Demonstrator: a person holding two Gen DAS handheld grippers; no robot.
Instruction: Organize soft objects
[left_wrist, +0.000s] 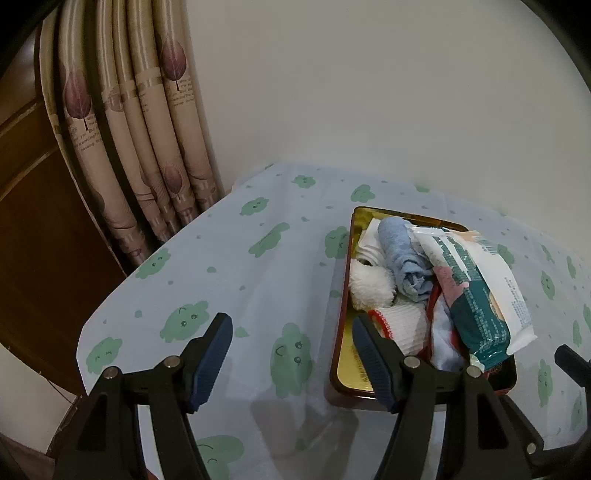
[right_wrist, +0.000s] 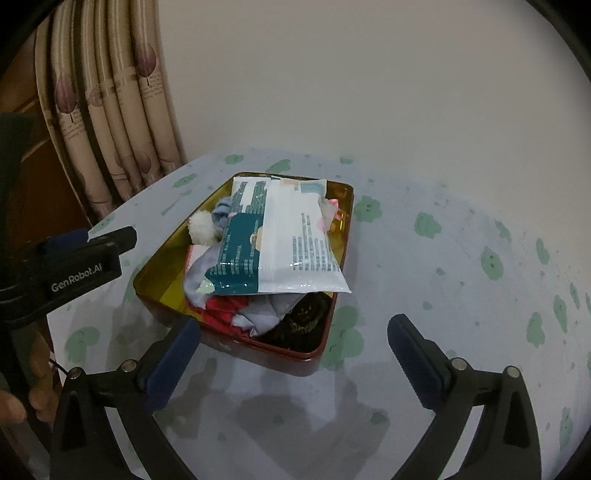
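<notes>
A red tin (left_wrist: 341, 295) with a gold inside stands on the tablecloth, packed with soft things. On top lies a white and teal wipes packet (left_wrist: 476, 295), leaning over the tin's right rim. Beside it are a rolled blue cloth (left_wrist: 400, 254), a white fluffy ball (left_wrist: 369, 284) and a white ribbed sock with a red cuff (left_wrist: 402, 325). My left gripper (left_wrist: 291, 325) is open and empty, its right finger over the tin's near left corner. In the right wrist view the tin (right_wrist: 159, 266) and packet (right_wrist: 284, 240) lie just beyond my right gripper (right_wrist: 293, 325), which is wide open and empty.
A pale tablecloth with green cloud prints (left_wrist: 258, 258) covers the table; its left edge drops off near a patterned curtain (left_wrist: 147, 147) and a wooden door (left_wrist: 33, 221). A plain wall (right_wrist: 369, 92) backs the table. A hand (right_wrist: 37, 369) holds the left gripper.
</notes>
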